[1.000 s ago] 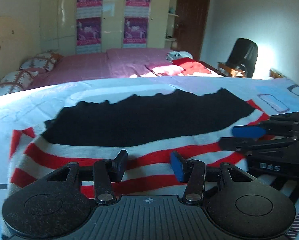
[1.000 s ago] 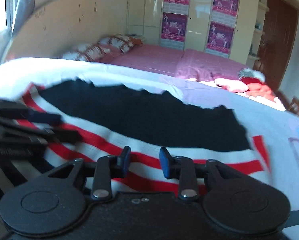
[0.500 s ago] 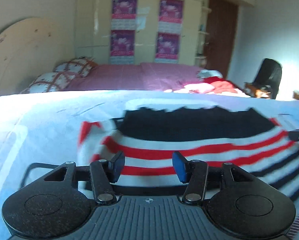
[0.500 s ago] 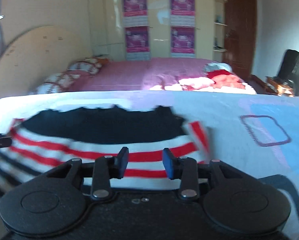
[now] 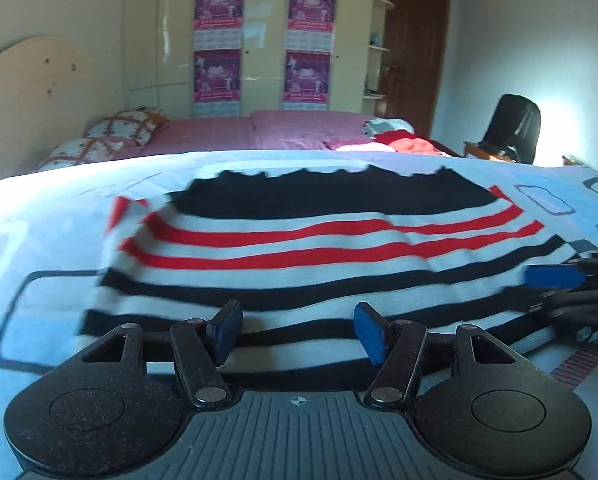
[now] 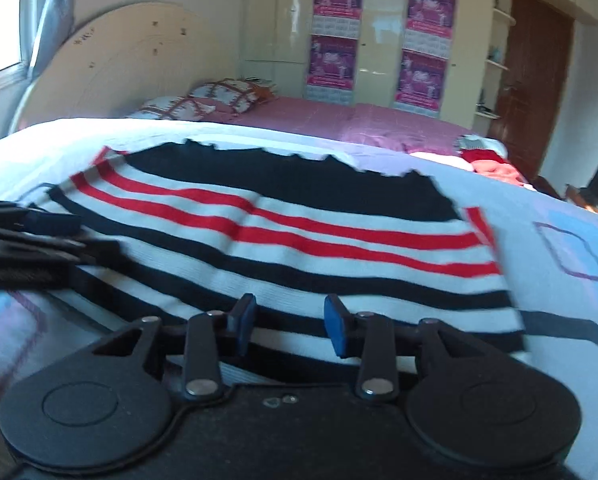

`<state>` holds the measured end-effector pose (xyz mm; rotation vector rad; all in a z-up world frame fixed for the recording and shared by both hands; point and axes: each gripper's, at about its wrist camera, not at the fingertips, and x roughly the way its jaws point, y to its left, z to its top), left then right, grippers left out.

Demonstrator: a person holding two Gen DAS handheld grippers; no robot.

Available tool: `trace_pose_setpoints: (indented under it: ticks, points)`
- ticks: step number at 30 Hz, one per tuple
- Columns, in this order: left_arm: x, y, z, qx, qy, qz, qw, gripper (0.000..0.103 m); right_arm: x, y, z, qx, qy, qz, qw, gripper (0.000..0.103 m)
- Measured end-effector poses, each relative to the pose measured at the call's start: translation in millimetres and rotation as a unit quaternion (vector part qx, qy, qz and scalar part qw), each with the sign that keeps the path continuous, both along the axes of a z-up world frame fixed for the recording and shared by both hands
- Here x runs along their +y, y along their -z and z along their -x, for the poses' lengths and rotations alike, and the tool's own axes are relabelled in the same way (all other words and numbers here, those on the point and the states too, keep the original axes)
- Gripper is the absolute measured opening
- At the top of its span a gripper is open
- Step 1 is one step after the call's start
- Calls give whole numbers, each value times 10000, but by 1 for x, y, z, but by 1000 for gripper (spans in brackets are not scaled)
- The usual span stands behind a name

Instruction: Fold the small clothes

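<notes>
I have both claws low over the near edge of the striped knit top (image 5: 319,248), which lies spread on the pale blue printed bedsheet (image 5: 51,216) in front of me. My left claw (image 5: 297,330) stands fairly wide; its jaws have just been opening, and nothing is pinched between them, though the top's black-and-white hem stripes show through the gap below. My right claw (image 6: 289,322) is narrower but also parted, with the same hem band under it and no cloth caught in its blue pads (image 6: 337,330).

The top lies mostly flat: the solid black band is at the far side, then red and white stripes, then black and white stripes nearest me. Its left and right edges look doubled under, with a slip of red stripe peeking out at each side, so I judge the side folds to be made already, though blur at both edges keeps me from being sure. The fabric shows a few soft ripples, not tight creases.

What I think is left is the crosswise fold: taking the near hem at two points and carrying it over toward the black band, then smoothing. More clothes wait in a red and white pile (image 5: 395,142) on the pink bed (image 5: 219,132) behind, well apart from this top, so the job looks roughly midway on this piece and far from finished overall.
</notes>
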<state>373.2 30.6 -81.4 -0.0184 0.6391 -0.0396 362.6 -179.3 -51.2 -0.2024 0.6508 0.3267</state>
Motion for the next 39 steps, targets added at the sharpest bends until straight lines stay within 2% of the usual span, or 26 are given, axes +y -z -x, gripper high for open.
trace_pose_setpoints:
  ticks: [2, 4, 5, 7, 10, 18, 22, 25, 27, 29, 39]
  points:
    - [24, 2, 9, 26, -250, -19, 9997, 62, -27, 0, 1, 14, 311, 77, 9995, 37]
    - [49, 3, 17, 29, -384, 136, 9992, 62, -60, 4, 3, 93, 761, 115, 9970, 37]
    - [55, 3, 19, 49, -390, 132, 9991, 62, -76, 6, 3, 153, 965, 44, 9952, 36]
    - [55, 3, 19, 70, -331, -5, 9994, 62, -94, 10, 3, 249, 1020, -216, 9942, 35]
    - [50, 5, 18, 48, -408, -99, 9991, 62, -86, 11, 3, 215, 970, 5, 9951, 37]
    - [52, 2, 21, 26, -388, -44, 9992, 62, -93, 8, 1, 334, 954, -172, 9947, 37]
    - [52, -8, 31, -86, -569, -188, 9982, 63, -99, -11, 13, 31, 1063, -388, 9936, 39]
    - [57, 4, 28, 141, -622, -248, 9977, 63, -98, 1, 7, 353, 1019, -308, 9937, 39]
    - [62, 10, 28, 224, -714, -179, 9970, 74, -95, 10, 6, 392, 981, -174, 9942, 39]
    - [69, 15, 30, 226, -809, 39, 9965, 77, -92, 11, 6, 357, 991, -100, 9944, 40]
    - [70, 21, 30, 202, -868, 112, 9960, 81, -95, 14, 7, 310, 1038, -239, 9938, 40]
